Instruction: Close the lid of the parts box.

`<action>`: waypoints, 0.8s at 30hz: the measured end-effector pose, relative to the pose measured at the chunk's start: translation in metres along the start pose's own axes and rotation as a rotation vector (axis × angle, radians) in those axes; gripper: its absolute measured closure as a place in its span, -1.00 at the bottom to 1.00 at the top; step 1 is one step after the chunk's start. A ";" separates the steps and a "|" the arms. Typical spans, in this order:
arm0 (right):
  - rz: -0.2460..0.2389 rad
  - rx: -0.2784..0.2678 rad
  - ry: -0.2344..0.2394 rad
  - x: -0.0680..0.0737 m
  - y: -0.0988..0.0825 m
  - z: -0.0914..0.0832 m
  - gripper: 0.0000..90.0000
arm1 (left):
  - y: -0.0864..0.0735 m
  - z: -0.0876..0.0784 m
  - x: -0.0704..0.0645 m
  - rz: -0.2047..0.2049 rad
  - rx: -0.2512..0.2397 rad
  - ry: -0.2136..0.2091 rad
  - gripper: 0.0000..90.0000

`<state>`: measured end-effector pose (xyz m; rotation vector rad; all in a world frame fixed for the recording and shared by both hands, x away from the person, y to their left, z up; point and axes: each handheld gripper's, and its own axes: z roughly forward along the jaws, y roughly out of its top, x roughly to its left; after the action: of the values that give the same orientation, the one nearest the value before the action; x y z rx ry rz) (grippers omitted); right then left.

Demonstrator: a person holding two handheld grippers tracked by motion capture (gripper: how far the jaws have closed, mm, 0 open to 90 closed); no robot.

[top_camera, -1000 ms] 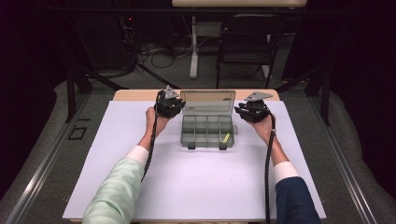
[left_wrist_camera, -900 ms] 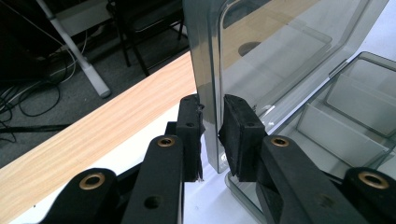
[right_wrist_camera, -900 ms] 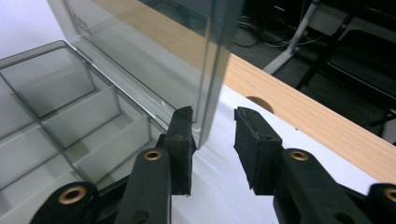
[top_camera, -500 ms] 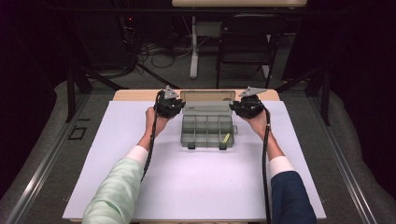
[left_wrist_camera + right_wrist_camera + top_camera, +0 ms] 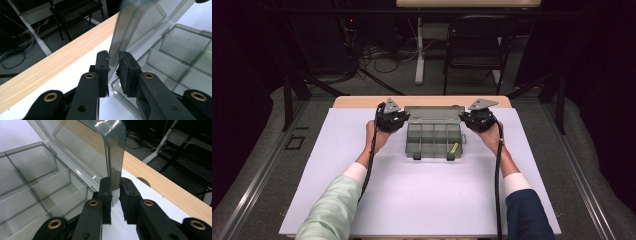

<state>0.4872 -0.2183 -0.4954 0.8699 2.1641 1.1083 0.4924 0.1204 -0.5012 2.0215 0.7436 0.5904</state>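
A smoky clear compartment box (image 5: pixel 434 142) lies at the far middle of the white mat, its lid (image 5: pixel 434 112) swung up at the back. My left gripper (image 5: pixel 404 119) is shut on the lid's left edge; in the left gripper view both pads (image 5: pixel 102 72) press the lid (image 5: pixel 135 25). My right gripper (image 5: pixel 464 120) is at the lid's right edge. Its jaws have just been closing, and in the right gripper view the lid (image 5: pixel 100 147) fills the gap between the pads (image 5: pixel 106 195). A small yellow item (image 5: pixel 454 148) lies in a front right compartment.
The white mat (image 5: pixel 422 200) covers a wooden table whose bare strip (image 5: pixel 362 101) runs along the far edge. Two dark latches (image 5: pixel 417 156) stick out at the box's front. A black chair (image 5: pixel 474 45) and cables stand on the floor beyond the table.
The right gripper has shifted a little inward onto the lid's right edge. From above the lid looks shorter than before, standing more upright. The left hand has stayed put.
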 end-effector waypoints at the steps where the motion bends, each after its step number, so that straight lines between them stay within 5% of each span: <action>1: -0.008 -0.002 -0.001 0.001 -0.001 -0.001 0.77 | -0.001 -0.001 -0.001 0.002 -0.002 -0.004 0.72; 6: -0.019 -0.012 -0.003 0.005 -0.006 -0.004 0.75 | -0.006 -0.005 -0.001 -0.001 0.016 -0.035 0.62; 9: -0.023 -0.015 -0.003 0.006 -0.007 -0.004 0.75 | -0.006 -0.010 0.003 -0.019 0.038 -0.064 0.19; 13: -0.023 -0.017 -0.005 0.007 -0.008 -0.005 0.75 | -0.006 -0.025 0.010 -0.022 0.034 -0.085 0.01; 18: -0.029 -0.014 -0.003 0.008 -0.009 -0.006 0.74 | 0.000 -0.041 0.021 -0.027 -0.002 -0.040 0.51; 24: -0.026 -0.015 0.000 0.008 -0.009 -0.007 0.73 | 0.018 -0.028 0.020 -0.028 0.018 -0.043 0.78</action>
<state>0.4748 -0.2199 -0.5012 0.8325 2.1584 1.1107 0.4934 0.1425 -0.4688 2.0308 0.7524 0.5237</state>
